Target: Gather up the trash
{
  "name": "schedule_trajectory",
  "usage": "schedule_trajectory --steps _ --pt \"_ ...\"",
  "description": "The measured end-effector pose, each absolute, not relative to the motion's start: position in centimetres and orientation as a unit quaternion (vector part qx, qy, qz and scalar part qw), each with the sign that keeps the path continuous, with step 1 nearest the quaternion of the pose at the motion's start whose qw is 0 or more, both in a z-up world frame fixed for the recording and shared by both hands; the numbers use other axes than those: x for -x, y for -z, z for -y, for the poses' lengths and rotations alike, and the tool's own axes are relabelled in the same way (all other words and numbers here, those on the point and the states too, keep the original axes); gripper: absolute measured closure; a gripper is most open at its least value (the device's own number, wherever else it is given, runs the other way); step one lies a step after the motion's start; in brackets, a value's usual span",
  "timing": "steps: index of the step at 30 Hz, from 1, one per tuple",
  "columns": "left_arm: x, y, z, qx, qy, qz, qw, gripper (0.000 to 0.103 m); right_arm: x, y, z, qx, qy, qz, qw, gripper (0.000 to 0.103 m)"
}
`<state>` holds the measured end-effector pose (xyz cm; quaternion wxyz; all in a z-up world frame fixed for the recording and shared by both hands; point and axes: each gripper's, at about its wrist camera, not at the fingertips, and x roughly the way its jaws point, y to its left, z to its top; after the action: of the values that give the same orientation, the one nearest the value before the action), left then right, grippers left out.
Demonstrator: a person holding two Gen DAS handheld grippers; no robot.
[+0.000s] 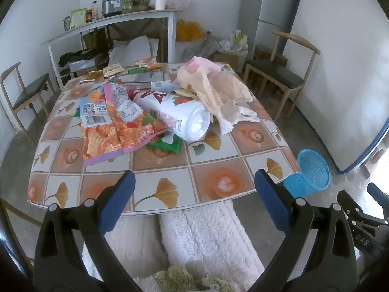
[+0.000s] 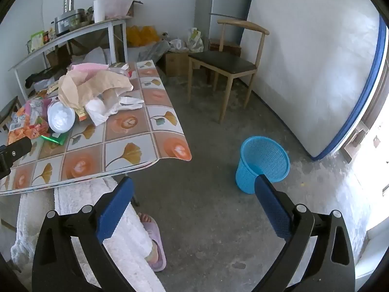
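Trash, a crumpled heap of wrappers [image 1: 114,121] beside a white plastic bottle [image 1: 180,114], is lying untouched while my wide, empty jaws are risking nudging that round bottle off the tiled table [image 1: 170,189].

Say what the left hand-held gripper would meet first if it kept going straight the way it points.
Probably the bare near part of the table. The left hand-held gripper is open and empty, short of the trash; depth is uncertain.

Black forked gripper arms with silver rivets and ribbed blue fingers [image 1: 119,202] at lower frame; fluffy white trousers [image 1: 194,238] beneath; lilac slipper [image 2: 156,245] at bottom centre.
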<state>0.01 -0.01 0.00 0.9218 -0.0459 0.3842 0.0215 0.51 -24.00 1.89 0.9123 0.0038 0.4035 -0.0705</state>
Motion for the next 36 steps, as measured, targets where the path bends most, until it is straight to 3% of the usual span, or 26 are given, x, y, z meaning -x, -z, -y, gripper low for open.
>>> schedule_trajectory --steps 36 --pt "0.4 0.0 -1.6 0.070 -0.033 -0.385 0.920 0.009 -0.7 -2.0 22.8 0.004 0.065 -0.406 0.911 0.006"
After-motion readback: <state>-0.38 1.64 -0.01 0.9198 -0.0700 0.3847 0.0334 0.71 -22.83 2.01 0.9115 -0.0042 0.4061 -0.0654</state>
